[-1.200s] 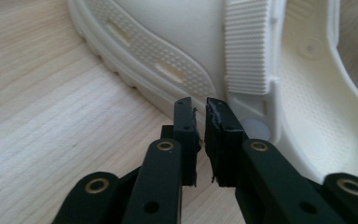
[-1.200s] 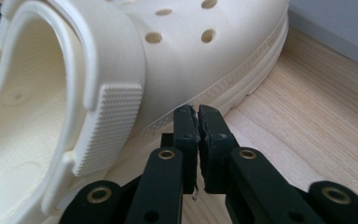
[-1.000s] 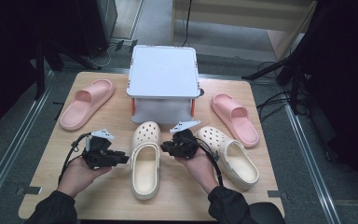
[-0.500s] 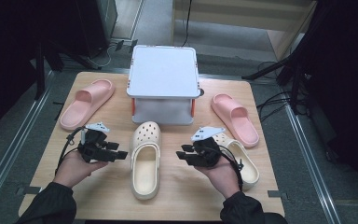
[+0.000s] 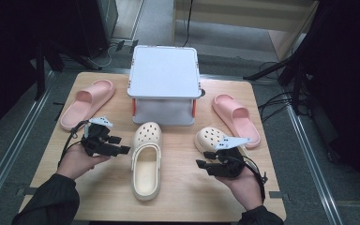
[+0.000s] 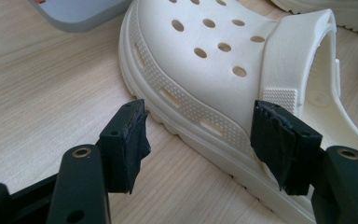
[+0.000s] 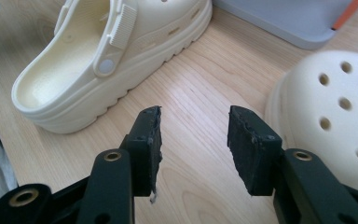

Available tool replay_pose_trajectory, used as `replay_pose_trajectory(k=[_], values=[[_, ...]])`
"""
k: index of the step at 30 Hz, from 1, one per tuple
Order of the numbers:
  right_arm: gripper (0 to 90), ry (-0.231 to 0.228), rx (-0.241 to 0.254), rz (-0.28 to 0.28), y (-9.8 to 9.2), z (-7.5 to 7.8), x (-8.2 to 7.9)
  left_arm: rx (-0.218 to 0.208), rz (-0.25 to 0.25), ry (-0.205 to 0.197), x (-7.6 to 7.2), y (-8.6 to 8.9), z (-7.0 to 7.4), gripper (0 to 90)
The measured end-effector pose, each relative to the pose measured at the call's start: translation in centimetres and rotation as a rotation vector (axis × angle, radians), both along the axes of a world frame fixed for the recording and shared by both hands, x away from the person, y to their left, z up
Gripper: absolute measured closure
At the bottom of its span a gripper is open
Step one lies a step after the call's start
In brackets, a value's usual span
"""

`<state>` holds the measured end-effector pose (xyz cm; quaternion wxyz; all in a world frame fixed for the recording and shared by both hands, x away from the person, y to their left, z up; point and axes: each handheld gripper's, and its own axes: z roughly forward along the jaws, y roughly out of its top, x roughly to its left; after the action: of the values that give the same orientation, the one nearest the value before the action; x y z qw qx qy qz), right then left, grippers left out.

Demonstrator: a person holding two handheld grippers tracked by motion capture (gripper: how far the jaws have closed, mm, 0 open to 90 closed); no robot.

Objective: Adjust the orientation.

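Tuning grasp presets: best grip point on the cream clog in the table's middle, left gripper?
Probably the side wall of the cream clog at the foot opening, beside the strap. The left gripper, jaws just opened and empty, sits level on that side; the thin rim fits between them, the rounded toe would slip.

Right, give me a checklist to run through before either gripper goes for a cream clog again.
1. Left gripper open: ok, its jaws have just been opening and nothing is between them.
2. Right gripper open: ok, its jaws have just been opening over bare table.
3. Middle clog free of both grippers: ok, it lies flat with its toe toward the white box.
4. Right clog reachable: cannot tell, the right hand covers its heel.
5. Pink slippers out of the way: ok, one at each far side, the other at.
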<state>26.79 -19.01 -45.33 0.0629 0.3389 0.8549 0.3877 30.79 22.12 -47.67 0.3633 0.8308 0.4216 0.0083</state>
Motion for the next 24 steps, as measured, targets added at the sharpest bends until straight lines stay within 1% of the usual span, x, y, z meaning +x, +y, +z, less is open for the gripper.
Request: replay_pose_trajectory(k=[2, 3, 4, 6, 7, 8, 10, 13, 14, 17, 20, 22, 24], values=[[54.5, -0.004, -0.001, -0.014, -0.7, 0.1, -0.2, 0.007, 0.001, -0.008, 0.2, -0.1, 0.1, 35.7], [54.4, -0.004, 0.0, -0.025, -1.1, 0.1, -0.4, 0.005, -0.001, -0.002, 0.3, -0.1, 0.1, 35.4], [54.3, -0.008, 0.0, -0.036, -1.4, 0.2, -0.5, -0.003, -0.003, 0.003, 0.4, -0.1, 0.1, 35.3], [54.2, -0.008, 0.005, -0.054, -2.1, 0.3, -0.7, -0.037, -0.005, 0.019, 0.6, -0.2, 0.2, 35.3], [54.1, -0.014, 0.008, -0.075, -2.9, 0.3, -0.9, -0.048, -0.006, 0.025, 0.6, -0.2, 0.2, 35.3], [54.1, -0.014, 0.008, -0.075, -2.9, 0.3, -0.9, -0.051, -0.01, 0.027, 0.6, -0.4, 0.3, 35.3], [54.1, -0.021, 0.002, -0.097, -3.7, 0.4, -0.9, -0.043, -0.023, 0.022, 0.7, -0.7, 0.3, 35.3], [53.9, -0.022, -0.017, -0.14, -4.9, 0.3, -0.8, -0.028, -0.027, 0.033, 0.9, -1.0, 0.1, 35.3], [53.9, -0.023, -0.018, -0.144, -5.1, 0.3, -0.8, -0.024, -0.028, 0.032, 1.0, -1.0, 0.0, 35.3], [53.7, -0.019, -0.036, -0.174, -5.9, 0.1, -0.8, -0.025, -0.028, 0.03, 1.0, -0.9, 0.1, 35.3], [52.5, -0.014, -0.044, -0.196, -6.5, 0.0, -0.6, -0.029, -0.019, 0.029, 1.1, -0.8, 0.0, 35.3], [50.9, -0.011, -0.065, -0.202, -6.6, -0.4, -0.2, -0.027, -0.018, 0.026, 1.1, -0.7, 0.0, 35.3], [50.9, 0.001, -0.103, -0.197, -6.4, -1.0, 0.2, -0.048, -0.016, 0.034, 1.1, -0.8, 0.1, 35.3]])
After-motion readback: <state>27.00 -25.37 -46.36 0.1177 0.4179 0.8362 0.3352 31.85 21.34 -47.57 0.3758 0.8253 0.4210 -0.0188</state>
